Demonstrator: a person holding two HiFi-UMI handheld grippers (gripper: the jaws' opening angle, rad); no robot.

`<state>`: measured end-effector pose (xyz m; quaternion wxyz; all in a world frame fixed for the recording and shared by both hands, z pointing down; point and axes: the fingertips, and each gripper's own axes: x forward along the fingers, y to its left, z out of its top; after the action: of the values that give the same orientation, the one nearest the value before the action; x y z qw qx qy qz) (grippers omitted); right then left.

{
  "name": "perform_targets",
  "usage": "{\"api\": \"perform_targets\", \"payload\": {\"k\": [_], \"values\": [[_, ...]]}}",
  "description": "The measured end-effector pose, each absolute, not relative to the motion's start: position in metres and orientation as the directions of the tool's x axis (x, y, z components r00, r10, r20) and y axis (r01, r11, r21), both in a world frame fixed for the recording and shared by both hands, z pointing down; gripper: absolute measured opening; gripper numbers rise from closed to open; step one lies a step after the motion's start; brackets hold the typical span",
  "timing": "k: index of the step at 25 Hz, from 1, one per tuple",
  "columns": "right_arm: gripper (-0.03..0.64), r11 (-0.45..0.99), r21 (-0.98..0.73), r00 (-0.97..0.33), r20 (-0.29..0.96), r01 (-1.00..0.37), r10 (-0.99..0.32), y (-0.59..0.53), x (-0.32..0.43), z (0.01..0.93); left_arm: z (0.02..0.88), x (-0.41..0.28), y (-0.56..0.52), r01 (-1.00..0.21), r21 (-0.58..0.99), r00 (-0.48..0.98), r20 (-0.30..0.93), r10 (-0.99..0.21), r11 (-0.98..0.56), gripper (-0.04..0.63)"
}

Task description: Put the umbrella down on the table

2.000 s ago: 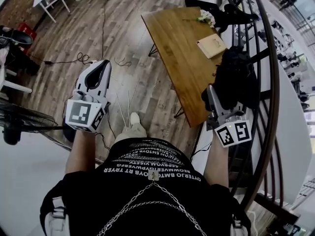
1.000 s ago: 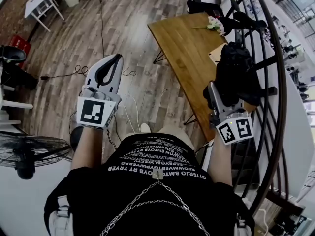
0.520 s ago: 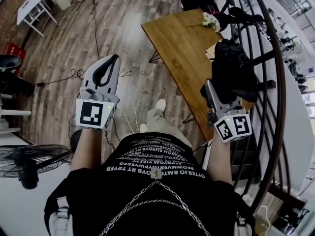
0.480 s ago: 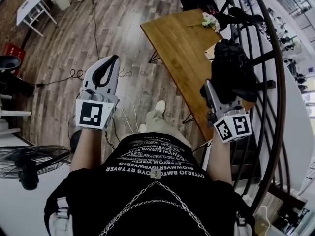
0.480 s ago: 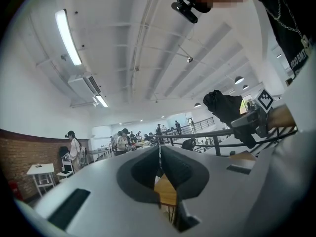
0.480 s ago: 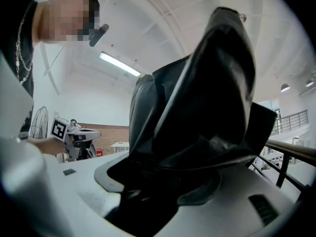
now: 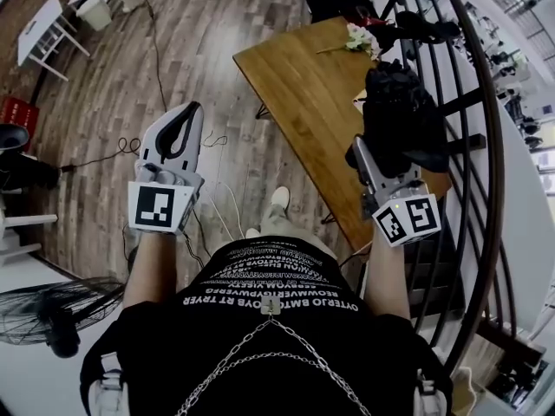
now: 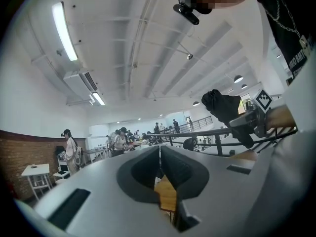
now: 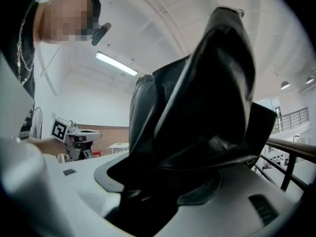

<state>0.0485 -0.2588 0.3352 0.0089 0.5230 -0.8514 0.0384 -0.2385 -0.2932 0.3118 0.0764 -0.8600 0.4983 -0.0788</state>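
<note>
A folded black umbrella [image 7: 395, 115] stands upright over the right edge of the wooden table [image 7: 299, 76]. My right gripper [image 7: 362, 156] is shut on its lower end, and the dark fabric hides the fingertips. In the right gripper view the umbrella [image 9: 197, 107] fills the space between the jaws of the right gripper [image 9: 163, 186]. My left gripper [image 7: 186, 113] hangs over the wood floor left of the table, shut and holding nothing. In the left gripper view the left gripper [image 8: 159, 151] shows its jaws meeting in a thin seam.
A flower bunch [image 7: 357, 37] lies at the table's far end, with a black chair [image 7: 334, 3] beyond it. A curved black railing [image 7: 481, 146] runs along the right. On the left are a floor fan [image 7: 52, 319], a white side table [image 7: 39, 33] and a floor cable [image 7: 113, 150].
Both grippers and the person have moved forward toward the table. The umbrella stays gripped in the right gripper and now hangs further over the tabletop. The left gripper stays shut.
</note>
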Motion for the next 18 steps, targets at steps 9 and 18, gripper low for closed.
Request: {"api": "perform_targets", "payload": {"k": [9,18], "values": [[0.270,0.447,-0.078,-0.451,0.046,-0.891,-0.891,-0.325,0.066,0.334,0.306,-0.216,-0.360,-0.833,-0.221,0.505,0.075,-0.860,-0.508,0.034],[0.270,0.468,-0.112,-0.475,0.052,-0.877,-0.878,-0.376,0.090,0.345,0.306,-0.181,-0.404,-0.820,-0.243,0.515,0.082,-0.853,-0.518,0.034]]}}
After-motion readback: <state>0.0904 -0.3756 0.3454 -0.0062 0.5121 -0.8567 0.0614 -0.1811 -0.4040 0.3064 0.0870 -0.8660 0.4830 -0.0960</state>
